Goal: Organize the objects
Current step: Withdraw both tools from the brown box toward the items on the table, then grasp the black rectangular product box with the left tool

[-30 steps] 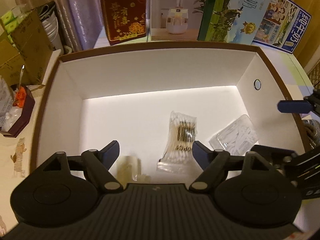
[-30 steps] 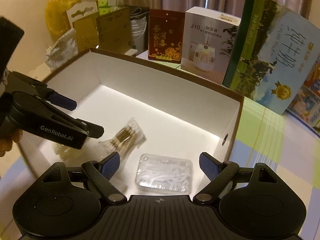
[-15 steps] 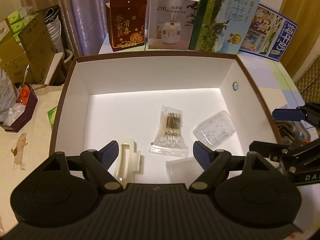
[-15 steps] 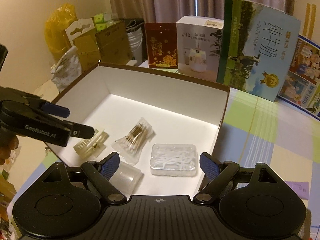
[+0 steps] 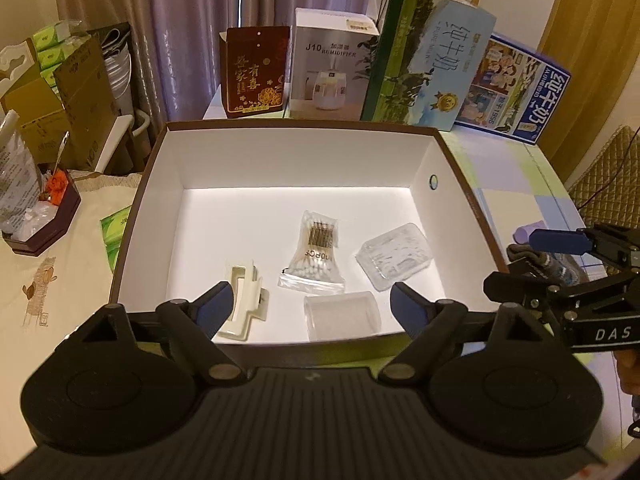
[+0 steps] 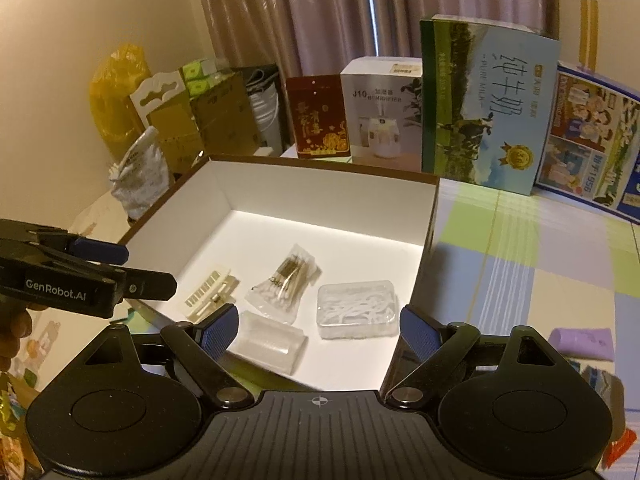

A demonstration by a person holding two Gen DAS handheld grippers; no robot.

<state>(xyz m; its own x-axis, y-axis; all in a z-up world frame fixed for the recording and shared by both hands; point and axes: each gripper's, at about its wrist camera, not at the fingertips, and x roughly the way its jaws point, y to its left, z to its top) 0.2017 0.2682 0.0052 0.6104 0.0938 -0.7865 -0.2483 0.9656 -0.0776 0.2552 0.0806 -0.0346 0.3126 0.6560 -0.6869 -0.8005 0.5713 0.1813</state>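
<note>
Four small things are seen lying on the white floor of the open brown-rimmed cardboard box (image 5: 456, 168), all gathered toward its near edge: a cream plastic hair claw (image 5: 244, 306) by the near left corner, a clear bag of cotton swabs (image 5: 316, 254) at the middle with its long axis running from the near edge toward the far one, a clear lidded plastic case of white floss picks (image 5: 394, 256) toward the right wall, and a small frosted clear plastic tube (image 5: 342, 316) lying on its side just inside the near edge, its long axis along that edge. None of them is touched by either tool. The left gripper (image 5: 308, 304) is held above the near edge; its jaws have just been opening and stand wide, with nothing between the pads. The right gripper (image 6: 318, 328) is held over the near right corner, its jaws likewise spread wide and empty. On the checked tablecloth (image 6: 520, 248) outside the right wall, a lilac packet (image 6: 580, 344) is seen lying just beyond the right gripper's right finger. If that packet is judged the next thing to be put away, the right hand is the nearer, and a swing to the right, away from the box, would be called for.
</note>
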